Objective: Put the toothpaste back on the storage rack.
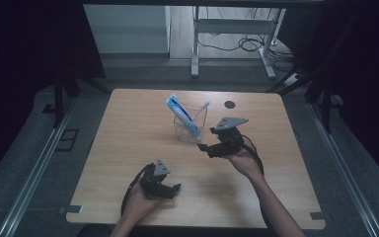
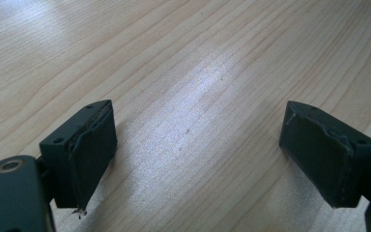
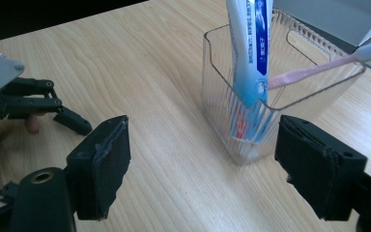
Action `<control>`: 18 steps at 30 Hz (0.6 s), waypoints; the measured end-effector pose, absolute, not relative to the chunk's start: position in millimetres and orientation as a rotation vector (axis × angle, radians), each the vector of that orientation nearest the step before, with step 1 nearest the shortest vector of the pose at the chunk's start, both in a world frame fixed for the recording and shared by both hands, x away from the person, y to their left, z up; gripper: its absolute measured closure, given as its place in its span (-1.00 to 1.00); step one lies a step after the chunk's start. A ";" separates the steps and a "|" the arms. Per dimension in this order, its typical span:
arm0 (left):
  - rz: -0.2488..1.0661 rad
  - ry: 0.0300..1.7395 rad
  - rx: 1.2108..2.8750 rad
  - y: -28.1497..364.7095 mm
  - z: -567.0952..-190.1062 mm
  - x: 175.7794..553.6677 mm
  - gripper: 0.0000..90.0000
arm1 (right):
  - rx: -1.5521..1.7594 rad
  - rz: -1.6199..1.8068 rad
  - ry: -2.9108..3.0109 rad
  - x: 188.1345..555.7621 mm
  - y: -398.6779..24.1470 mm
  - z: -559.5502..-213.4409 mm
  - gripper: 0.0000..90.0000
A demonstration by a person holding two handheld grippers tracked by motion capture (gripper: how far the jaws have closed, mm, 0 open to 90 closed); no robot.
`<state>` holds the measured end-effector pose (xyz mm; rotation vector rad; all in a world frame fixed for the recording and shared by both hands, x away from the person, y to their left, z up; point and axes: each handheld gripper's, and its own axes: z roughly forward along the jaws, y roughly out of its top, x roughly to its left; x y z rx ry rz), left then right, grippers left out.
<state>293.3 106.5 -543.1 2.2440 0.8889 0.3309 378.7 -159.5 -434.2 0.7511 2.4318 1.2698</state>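
The wooden counter [image 1: 128, 148] carries a clear ribbed plastic holder [image 1: 190, 126] just past its centre, toward twelve o'clock. A blue-and-white toothpaste tube [image 1: 180, 112] and a pink toothbrush [image 1: 201, 109] stand tilted inside it. The right gripper [image 1: 203, 147] sits at the holder's four o'clock, jaws released and empty. The left gripper [image 1: 176, 188] rests toward six o'clock, jaws spread over bare wood.
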 end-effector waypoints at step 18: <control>0.332 0.895 2.240 106.1 -543.2 293.0 -0.71 | 0.764 1.205 2.450 351.1 -190.1 -443.0 -0.71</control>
